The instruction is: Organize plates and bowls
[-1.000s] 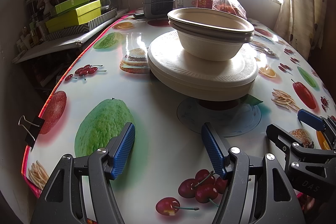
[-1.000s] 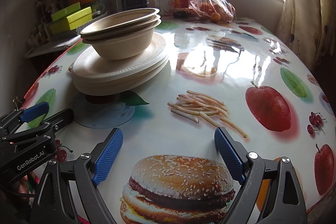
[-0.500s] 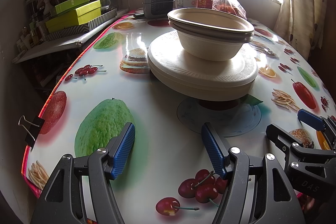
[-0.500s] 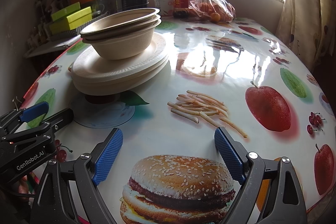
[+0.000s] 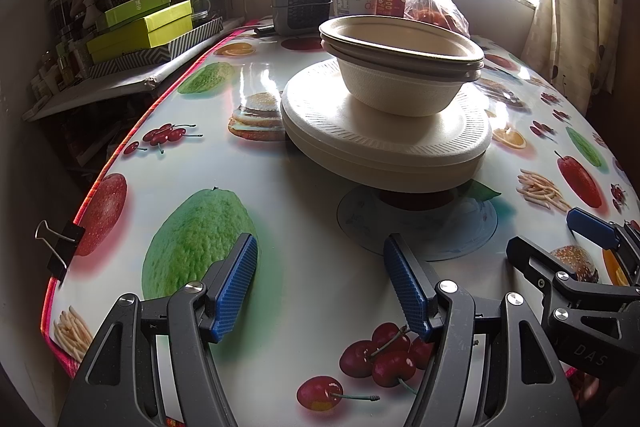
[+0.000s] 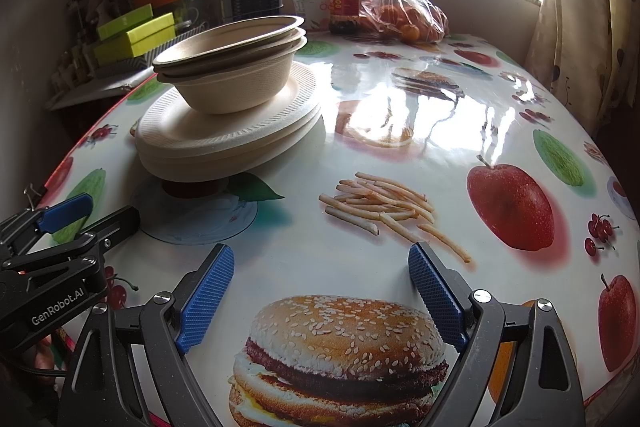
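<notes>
Bowls (image 5: 402,67): nested cream paper bowls sit on top of your plate stack, tilted slightly.
Plates (image 5: 384,143): stacked cream paper plates rest near the middle of the table (image 5: 312,227), ahead of both claws.
Left claw (image 5: 320,287): your blue pads stand apart with nothing between them, above a printed green fruit and cherries.
Right claw (image 6: 320,291): your pads are spread wide and empty over a printed burger.
Far end: a jar (image 6: 344,3) and a bag of oranges (image 6: 404,15) by the window.
</notes>
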Demonstrator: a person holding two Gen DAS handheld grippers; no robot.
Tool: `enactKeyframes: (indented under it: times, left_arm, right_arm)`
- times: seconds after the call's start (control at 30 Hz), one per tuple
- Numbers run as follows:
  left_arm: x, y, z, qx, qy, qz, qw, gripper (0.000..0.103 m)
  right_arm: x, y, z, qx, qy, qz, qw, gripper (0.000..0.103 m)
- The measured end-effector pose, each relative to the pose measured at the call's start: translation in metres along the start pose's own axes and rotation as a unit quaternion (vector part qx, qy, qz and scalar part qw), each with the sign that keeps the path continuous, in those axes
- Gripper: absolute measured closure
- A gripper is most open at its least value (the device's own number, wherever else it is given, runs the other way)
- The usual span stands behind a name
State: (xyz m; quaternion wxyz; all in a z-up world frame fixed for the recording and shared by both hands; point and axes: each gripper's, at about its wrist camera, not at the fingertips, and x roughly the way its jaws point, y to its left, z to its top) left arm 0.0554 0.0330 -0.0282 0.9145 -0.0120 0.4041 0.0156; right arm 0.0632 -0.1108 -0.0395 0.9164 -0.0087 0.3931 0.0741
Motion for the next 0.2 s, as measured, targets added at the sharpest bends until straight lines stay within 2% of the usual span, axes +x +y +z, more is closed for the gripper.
enactKeyframes:
  times: [0.2]
  left_arm:
    - [0.0001,0.0001,0.0006,0.0,0.0,0.0,1.0,0.037]
  right_arm:
    - [0.0,0.0016,-0.0003,0.0,0.0,0.0,1.0,0.013]
